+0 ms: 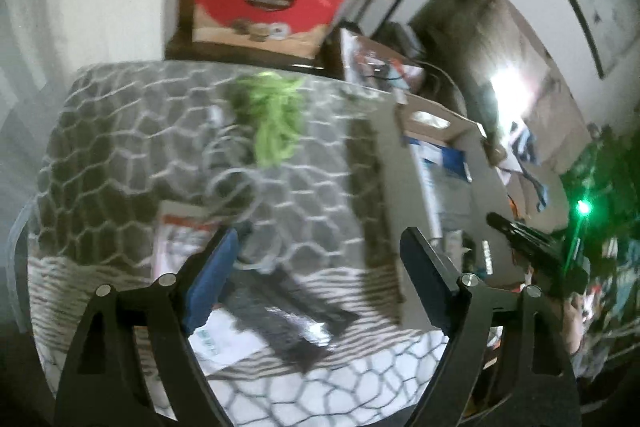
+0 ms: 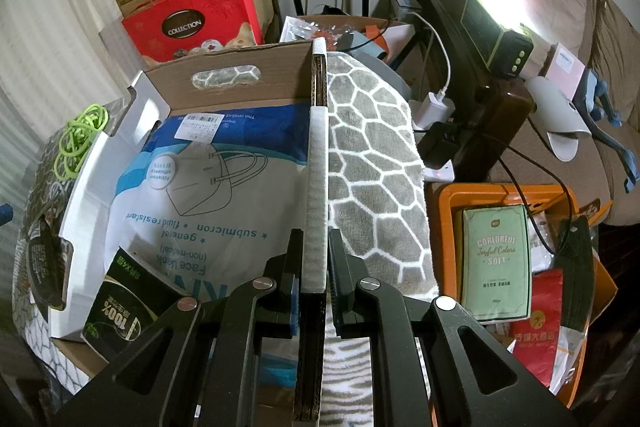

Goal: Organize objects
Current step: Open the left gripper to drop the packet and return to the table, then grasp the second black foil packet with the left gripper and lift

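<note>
My left gripper (image 1: 320, 239) stands open above a grey honeycomb-patterned blanket (image 1: 120, 147), with nothing between its fingers. This view is blurred. On the blanket lie a green cord bundle (image 1: 276, 115), a white cable coil (image 1: 232, 179), a white packet (image 1: 180, 239) and a black packet (image 1: 288, 315). My right gripper (image 2: 315, 239) is shut on the right side wall (image 2: 318, 155) of an open cardboard box (image 2: 224, 67). Inside the box are a blue and white face mask bag (image 2: 208, 195) and a black packet (image 2: 120, 303). The green cord bundle (image 2: 80, 139) lies left of the box.
Red gift boxes (image 2: 192, 23) are stacked behind the cardboard box. To its right stands an orange tray (image 2: 448, 195) holding a green box (image 2: 496, 259) and red packets. A white charger (image 2: 434, 107), black cables and a slipper (image 2: 560, 123) lie further right.
</note>
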{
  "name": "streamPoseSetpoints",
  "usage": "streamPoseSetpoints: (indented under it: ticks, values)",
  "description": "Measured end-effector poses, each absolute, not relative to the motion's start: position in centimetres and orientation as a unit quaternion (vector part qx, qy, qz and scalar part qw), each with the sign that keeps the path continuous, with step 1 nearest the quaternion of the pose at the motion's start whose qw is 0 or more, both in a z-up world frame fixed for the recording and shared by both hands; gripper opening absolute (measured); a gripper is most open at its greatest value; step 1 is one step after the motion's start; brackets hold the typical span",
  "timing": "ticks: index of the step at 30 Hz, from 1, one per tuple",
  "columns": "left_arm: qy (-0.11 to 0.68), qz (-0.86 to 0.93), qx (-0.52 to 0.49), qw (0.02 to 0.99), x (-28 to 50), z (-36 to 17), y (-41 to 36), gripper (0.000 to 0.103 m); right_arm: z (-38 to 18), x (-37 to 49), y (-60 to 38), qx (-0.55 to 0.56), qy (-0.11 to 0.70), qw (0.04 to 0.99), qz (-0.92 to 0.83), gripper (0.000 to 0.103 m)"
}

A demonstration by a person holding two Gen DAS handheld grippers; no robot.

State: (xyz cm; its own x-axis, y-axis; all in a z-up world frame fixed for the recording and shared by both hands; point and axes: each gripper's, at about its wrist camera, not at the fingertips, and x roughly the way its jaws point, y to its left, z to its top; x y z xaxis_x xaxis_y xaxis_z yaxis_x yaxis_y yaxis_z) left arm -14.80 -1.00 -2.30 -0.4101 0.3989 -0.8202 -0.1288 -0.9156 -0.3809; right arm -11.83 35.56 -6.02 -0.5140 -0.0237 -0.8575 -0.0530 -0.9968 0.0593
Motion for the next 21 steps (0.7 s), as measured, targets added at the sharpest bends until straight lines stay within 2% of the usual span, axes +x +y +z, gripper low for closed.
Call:
streamPoseSetpoints:
  ticks: [8,21]
  values:
    - [-0.147,0.815,-0.543,0.137,-14.1,-4.4,-4.5,0.086,-6.0,-11.8,35.6,-0.493,0.039,0.008,0.869,0.010]
    - [-0.193,0.769,-0.591,0.149,-12.9,-8.6,-2.7,0.086,-6.1,-12.0,35.8,-0.498,0.035,0.013,0.866,0.010]
